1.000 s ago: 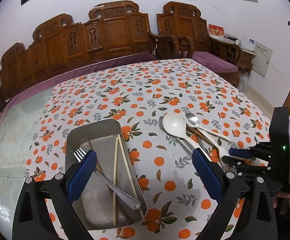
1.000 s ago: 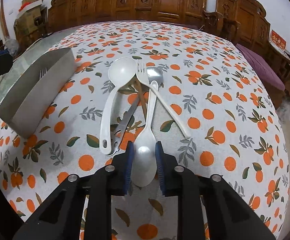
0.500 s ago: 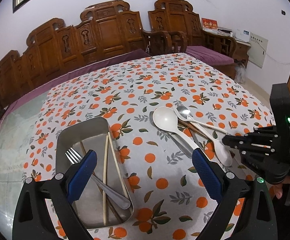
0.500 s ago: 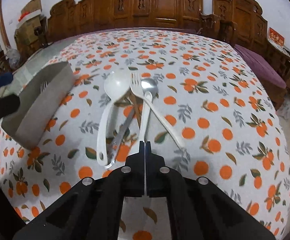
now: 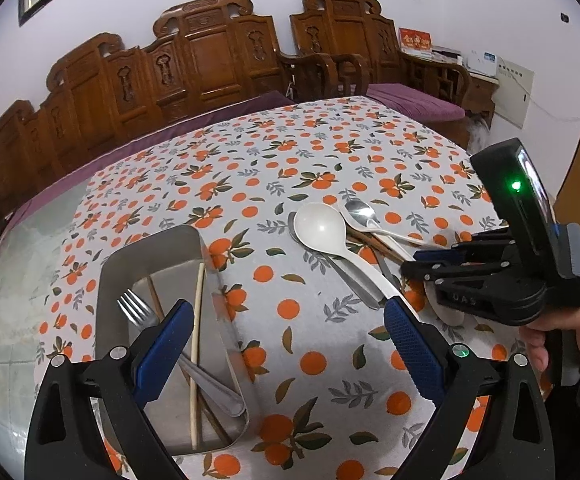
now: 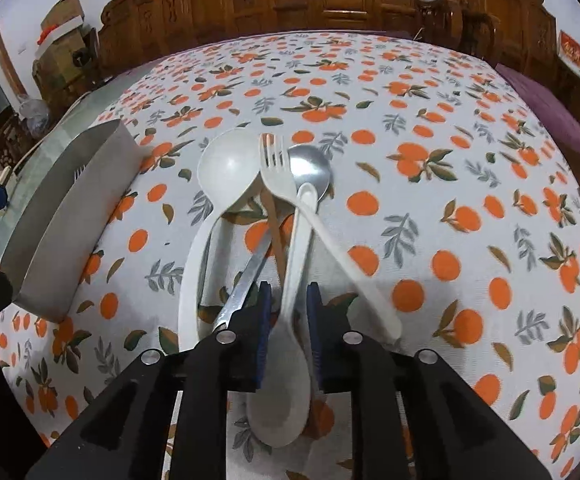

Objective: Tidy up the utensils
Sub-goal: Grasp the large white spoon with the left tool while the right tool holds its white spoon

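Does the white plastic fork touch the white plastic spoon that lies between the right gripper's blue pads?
Touching. In the right wrist view the white plastic fork lies across the handle of the white plastic spoon, near its tip, with no gap.

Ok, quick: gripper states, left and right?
Left gripper: open, empty.
Right gripper: open; its jaws have just been opening, with the white spoon between them, not clamped.

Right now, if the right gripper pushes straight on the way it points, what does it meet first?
The right gripper already straddles the white spoon lying between its pads; further along that line lie the white fork and metal spoon, though depth is unclear.
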`<state>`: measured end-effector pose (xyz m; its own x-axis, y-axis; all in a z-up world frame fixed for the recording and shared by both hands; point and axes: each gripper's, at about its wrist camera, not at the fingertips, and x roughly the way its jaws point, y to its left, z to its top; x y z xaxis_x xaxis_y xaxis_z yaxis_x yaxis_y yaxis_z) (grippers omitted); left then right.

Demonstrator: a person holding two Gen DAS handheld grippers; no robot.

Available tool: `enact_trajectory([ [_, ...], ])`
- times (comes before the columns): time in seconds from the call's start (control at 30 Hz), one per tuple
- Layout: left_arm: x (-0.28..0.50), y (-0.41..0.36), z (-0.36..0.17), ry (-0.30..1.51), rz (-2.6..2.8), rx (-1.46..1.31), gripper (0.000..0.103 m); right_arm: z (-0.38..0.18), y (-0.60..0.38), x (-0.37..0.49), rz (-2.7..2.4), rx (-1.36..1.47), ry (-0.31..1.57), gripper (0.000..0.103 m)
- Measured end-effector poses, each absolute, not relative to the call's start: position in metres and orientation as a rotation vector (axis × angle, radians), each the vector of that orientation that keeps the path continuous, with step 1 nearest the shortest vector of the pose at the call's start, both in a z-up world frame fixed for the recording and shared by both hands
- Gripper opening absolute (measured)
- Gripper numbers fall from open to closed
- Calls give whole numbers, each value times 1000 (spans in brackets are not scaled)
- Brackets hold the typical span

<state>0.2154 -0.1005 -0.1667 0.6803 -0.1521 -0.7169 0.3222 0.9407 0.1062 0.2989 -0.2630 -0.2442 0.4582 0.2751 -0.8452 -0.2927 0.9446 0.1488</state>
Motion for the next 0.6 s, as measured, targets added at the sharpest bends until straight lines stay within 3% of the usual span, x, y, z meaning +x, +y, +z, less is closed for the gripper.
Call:
enact_trajectory([
  [0.2, 215, -103, -171, 786, -264, 243, 92, -237, -265, 294, 376, 22, 1032, 8],
  [0.6, 223, -117, -186, 807, -270, 258, 92, -204, -283, 284, 419, 116, 933, 4],
])
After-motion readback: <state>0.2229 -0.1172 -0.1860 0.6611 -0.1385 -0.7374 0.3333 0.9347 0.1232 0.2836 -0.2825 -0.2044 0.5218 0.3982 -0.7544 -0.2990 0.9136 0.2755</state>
